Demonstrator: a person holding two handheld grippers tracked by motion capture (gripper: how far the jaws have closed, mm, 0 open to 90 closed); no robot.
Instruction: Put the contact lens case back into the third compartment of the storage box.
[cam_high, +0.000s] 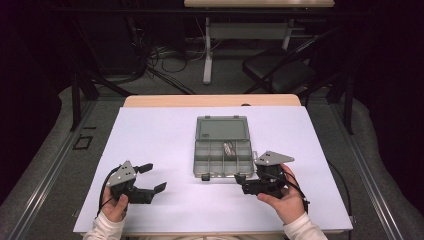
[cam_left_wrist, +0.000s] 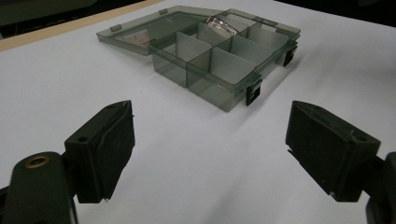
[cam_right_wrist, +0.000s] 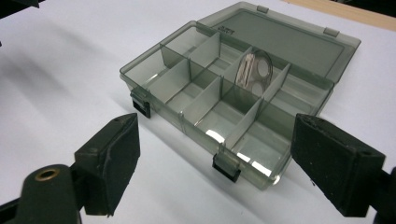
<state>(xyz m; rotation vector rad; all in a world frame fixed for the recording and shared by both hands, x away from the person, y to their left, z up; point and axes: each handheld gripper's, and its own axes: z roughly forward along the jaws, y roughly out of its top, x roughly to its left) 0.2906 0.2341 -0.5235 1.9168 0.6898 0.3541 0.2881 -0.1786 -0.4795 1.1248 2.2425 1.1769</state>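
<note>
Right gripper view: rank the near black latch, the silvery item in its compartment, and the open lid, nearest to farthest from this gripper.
1. Near black latch, on the box's front wall between the open jaws.
2. Silvery item, in a back-row compartment.
3. Open lid, lying flat behind the box.

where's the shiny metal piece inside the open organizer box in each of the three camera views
High view: the metal piece sits in a back-row compartment, right of centre in the box.
Left gripper view: top centre, the metal piece lies in a far compartment.
Right gripper view: upper middle, the metal piece leans against a divider.
Shared landmark: the box's open lid, lying flat behind the compartments.
</note>
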